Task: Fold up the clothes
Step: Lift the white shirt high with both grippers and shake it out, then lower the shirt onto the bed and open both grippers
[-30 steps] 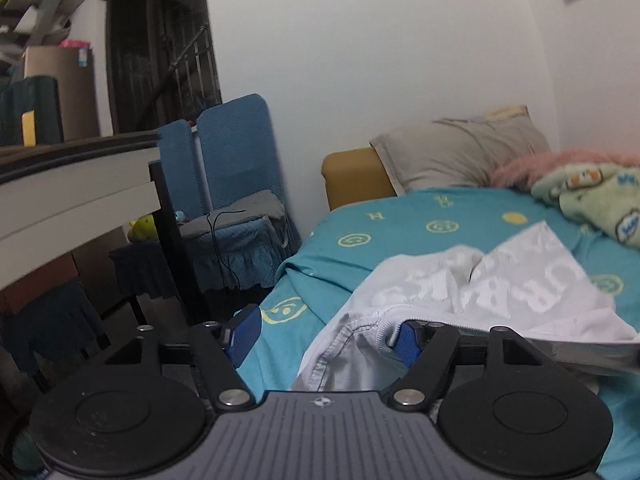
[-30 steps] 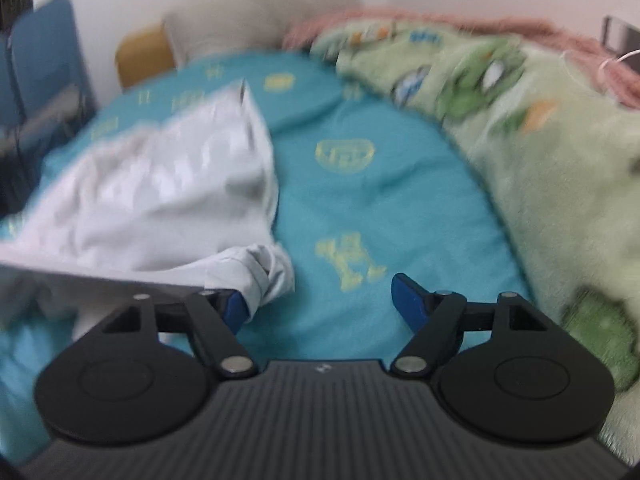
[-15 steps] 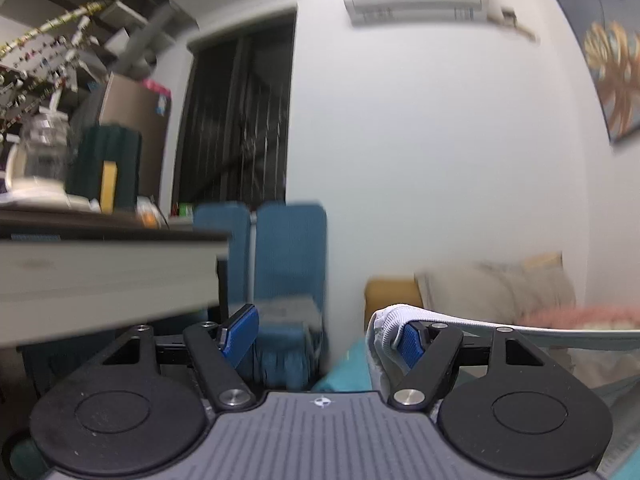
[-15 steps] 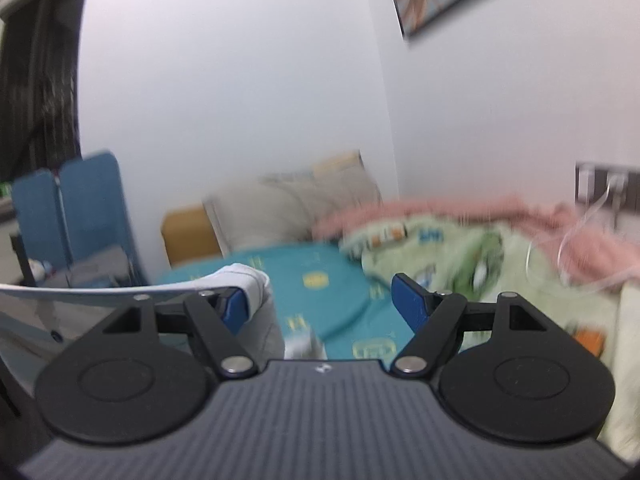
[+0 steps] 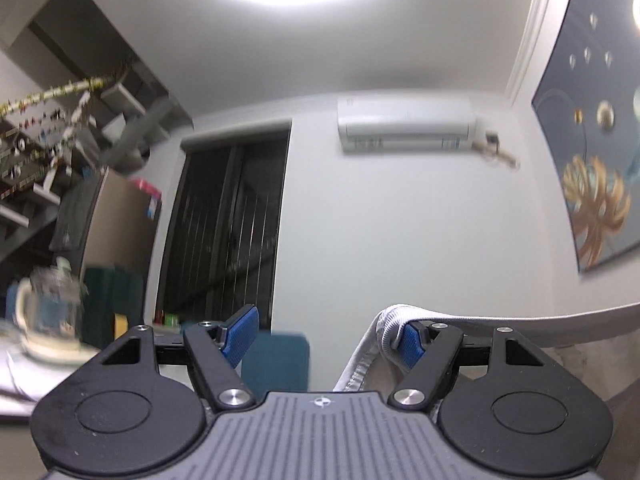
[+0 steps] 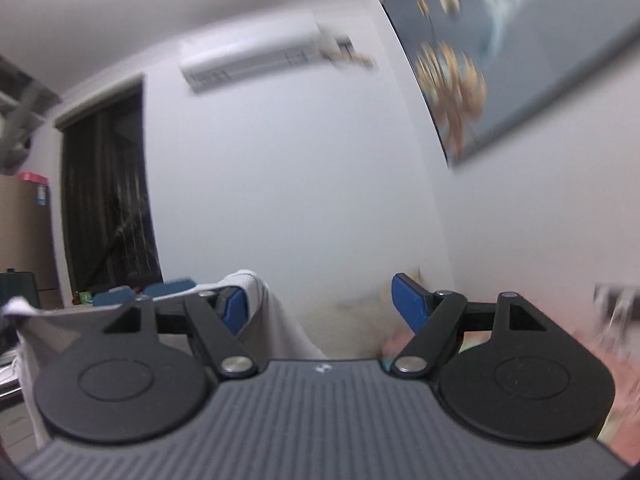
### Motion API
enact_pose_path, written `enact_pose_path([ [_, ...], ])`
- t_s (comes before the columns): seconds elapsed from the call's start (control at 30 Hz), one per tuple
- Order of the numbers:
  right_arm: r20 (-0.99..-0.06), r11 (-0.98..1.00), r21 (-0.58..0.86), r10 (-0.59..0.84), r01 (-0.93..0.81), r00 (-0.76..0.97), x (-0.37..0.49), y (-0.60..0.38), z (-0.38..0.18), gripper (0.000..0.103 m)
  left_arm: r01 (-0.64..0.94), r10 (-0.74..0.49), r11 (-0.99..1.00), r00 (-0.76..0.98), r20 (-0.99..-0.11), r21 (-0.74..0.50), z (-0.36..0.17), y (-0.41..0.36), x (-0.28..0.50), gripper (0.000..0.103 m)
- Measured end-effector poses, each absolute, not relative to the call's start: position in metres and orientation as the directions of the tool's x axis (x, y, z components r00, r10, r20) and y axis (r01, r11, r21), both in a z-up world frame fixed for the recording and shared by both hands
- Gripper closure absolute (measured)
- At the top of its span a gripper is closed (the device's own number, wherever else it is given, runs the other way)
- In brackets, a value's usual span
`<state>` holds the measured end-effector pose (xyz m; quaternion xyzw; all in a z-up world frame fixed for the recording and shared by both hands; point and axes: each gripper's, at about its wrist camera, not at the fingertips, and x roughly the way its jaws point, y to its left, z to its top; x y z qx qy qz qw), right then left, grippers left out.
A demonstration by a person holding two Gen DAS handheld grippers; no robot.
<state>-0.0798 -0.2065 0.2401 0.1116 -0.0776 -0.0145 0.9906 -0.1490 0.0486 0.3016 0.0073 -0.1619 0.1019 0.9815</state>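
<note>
Fabric of a white garment [image 5: 520, 320] drapes over the left gripper's [image 5: 326, 334] right finger and the right gripper's [image 6: 316, 304] left finger at lower frame; both jaws gape wide, hooking rather than pinching it.

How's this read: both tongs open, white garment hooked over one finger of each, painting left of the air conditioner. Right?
No. The painting hangs right of the air conditioner, per the left wrist view. Otherwise yes: left tongs and right tongs open, white garment hooked over one finger of each.
</note>
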Motion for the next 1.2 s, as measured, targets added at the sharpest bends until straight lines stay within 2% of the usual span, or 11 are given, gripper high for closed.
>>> enact_pose_path([
  [0.17,0.253,0.984,0.180,-0.050,0.004,0.966,-0.158,-0.198,0.297,0.027,-0.156,0.161,0.987,0.922,0.351,-0.044,0.389,0.064,-0.230,0.029],
  [0.27,0.247,0.981,0.194,-0.060,0.011,0.967,-0.186,-0.203,0.318,0.027,-0.111,0.120,0.993,0.940,0.319,-0.046,0.425,0.070,-0.263,0.029],
  [0.5,0.186,0.976,0.215,-0.070,0.029,0.980,-0.181,-0.214,0.323,0.025,-0.071,0.087,0.995,0.955,0.285,-0.067,0.442,0.072,-0.281,0.029],
  [0.63,0.135,0.982,0.173,-0.096,0.072,0.986,-0.139,-0.207,0.312,0.025,-0.088,0.100,0.994,0.971,0.217,-0.066,0.409,0.074,-0.198,0.029],
  [0.77,0.071,0.984,0.154,-0.100,0.089,0.992,-0.065,-0.201,0.278,0.025,-0.101,0.110,0.992,0.985,0.132,-0.071,0.366,0.076,-0.107,0.028],
  [1.03,-0.070,0.985,0.125,-0.115,0.123,0.991,0.113,-0.194,0.209,0.025,-0.124,0.124,0.992,0.992,-0.016,-0.021,0.270,0.076,0.095,0.025],
  [1.2,-0.162,0.978,0.144,-0.130,0.153,0.978,0.227,-0.198,0.165,0.026,-0.122,0.115,0.991,0.987,-0.110,-0.058,0.203,0.069,0.217,0.022],
])
